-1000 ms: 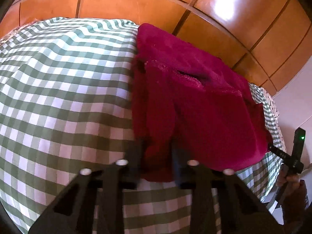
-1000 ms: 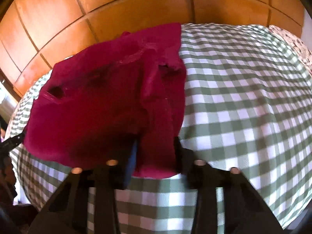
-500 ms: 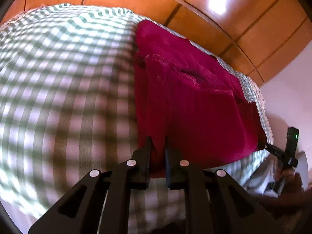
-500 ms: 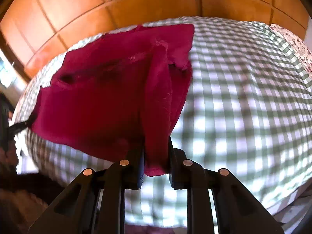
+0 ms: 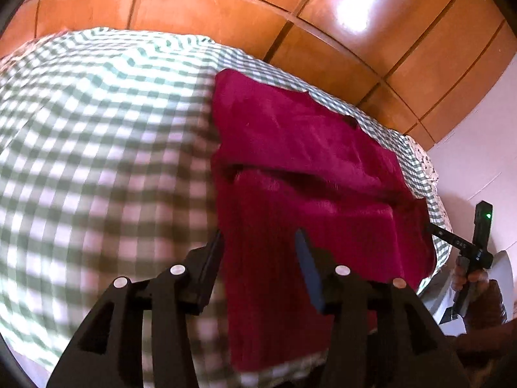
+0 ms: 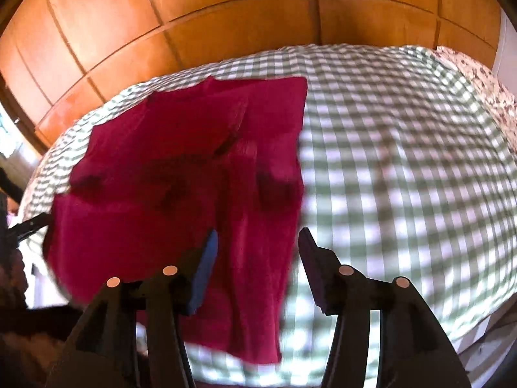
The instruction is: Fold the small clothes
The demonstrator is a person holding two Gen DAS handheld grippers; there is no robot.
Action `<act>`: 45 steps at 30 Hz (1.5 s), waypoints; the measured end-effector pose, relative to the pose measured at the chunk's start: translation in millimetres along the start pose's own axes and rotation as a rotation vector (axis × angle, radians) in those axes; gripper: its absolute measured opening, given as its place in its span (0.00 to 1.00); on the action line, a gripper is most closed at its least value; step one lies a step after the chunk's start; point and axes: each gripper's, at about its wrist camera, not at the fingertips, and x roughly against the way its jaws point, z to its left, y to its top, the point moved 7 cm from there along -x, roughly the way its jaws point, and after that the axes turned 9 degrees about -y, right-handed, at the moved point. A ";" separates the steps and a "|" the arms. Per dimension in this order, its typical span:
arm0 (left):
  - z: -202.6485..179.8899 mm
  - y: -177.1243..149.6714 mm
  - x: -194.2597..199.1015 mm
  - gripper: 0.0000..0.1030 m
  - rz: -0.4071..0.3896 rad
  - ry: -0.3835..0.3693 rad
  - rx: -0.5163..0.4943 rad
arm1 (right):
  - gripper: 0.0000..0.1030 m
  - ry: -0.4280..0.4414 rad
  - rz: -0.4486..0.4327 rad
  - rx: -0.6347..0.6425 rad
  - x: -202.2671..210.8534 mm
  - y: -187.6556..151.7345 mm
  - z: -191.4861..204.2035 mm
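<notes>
Half a second ago both claws pinched the red garment [image 5: 290, 174]; now the left gripper [image 5: 258, 242] and right gripper [image 6: 257, 242] are opening, pads off the cloth hanging between them. The garment lies along the near edge of the checked bedspread [image 5: 97, 148], below the wooden panelling [image 6: 226, 26].

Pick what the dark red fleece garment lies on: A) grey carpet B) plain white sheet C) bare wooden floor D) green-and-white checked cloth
D: the dark red fleece garment is spread on the green-and-white checked cloth, whose checks show around it in both wrist views.
</notes>
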 end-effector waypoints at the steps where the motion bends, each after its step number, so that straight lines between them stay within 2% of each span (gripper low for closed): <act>1: -1.9 2.8 -4.8 0.45 0.000 -0.001 -0.010 | 0.50 -0.004 0.001 0.006 -6.1 3.8 2.9; 3: -5.9 5.7 -15.6 0.45 0.009 0.004 -0.037 | 0.50 -0.007 0.003 0.022 -17.3 10.8 10.4; 4: -6.3 6.5 -19.8 0.43 0.017 0.010 -0.046 | 0.44 -0.009 0.005 0.030 -21.2 13.0 15.3; 5: -7.5 5.3 -22.6 0.42 0.026 0.015 -0.053 | 0.28 -0.006 0.009 0.047 -21.8 14.2 20.7; 7: -8.9 3.0 -25.4 0.24 0.040 0.010 -0.063 | 0.18 -0.017 0.005 0.077 -19.9 13.1 25.1; 8: -9.4 2.6 -25.1 0.13 0.043 -0.006 -0.067 | 0.10 -0.021 0.001 0.091 -15.0 11.5 27.0; 9: -10.4 3.9 -23.8 0.08 0.035 -0.012 -0.074 | 0.08 -0.024 -0.006 0.100 -9.4 10.9 26.6; 11: -16.5 4.7 -13.1 0.07 0.011 -0.028 -0.103 | 0.06 -0.024 -0.024 0.103 3.6 10.4 25.0; 16: -31.1 23.5 21.2 0.07 -0.081 -0.079 -0.117 | 0.06 0.001 -0.114 0.100 46.5 28.2 23.2; 19: -38.2 51.2 29.7 0.07 -0.136 -0.067 -0.145 | 0.06 0.011 -0.156 0.081 52.7 49.5 22.5; 22: -42.6 86.9 23.4 0.07 -0.171 -0.032 -0.180 | 0.06 -0.006 -0.189 0.062 44.9 81.7 20.9; 26: -36.2 142.2 -2.5 0.07 -0.196 0.030 -0.175 | 0.06 -0.047 -0.195 0.002 11.5 131.5 14.9; 28: -31.9 161.0 -17.9 0.07 -0.197 0.063 -0.164 | 0.06 -0.062 -0.188 -0.038 -11.5 154.8 10.5; 32: -7.3 188.6 -61.5 0.06 -0.156 0.132 -0.098 | 0.06 -0.102 -0.141 -0.091 -63.4 180.0 8.5; 37: 33.1 192.2 -121.4 0.07 -0.054 0.241 -0.022 | 0.06 -0.192 -0.053 -0.088 -129.0 176.9 8.9; 40: 42.4 187.7 -141.5 0.10 -0.016 0.307 -0.029 | 0.06 -0.209 -0.054 -0.078 -147.3 168.1 8.1; 43: 30.8 189.4 -133.3 0.14 -0.031 0.339 -0.069 | 0.11 -0.206 -0.065 -0.071 -141.3 168.8 7.8; 45: 21.3 189.0 -117.8 0.20 -0.062 0.348 -0.085 | 0.27 -0.238 -0.087 -0.052 -128.7 171.3 10.5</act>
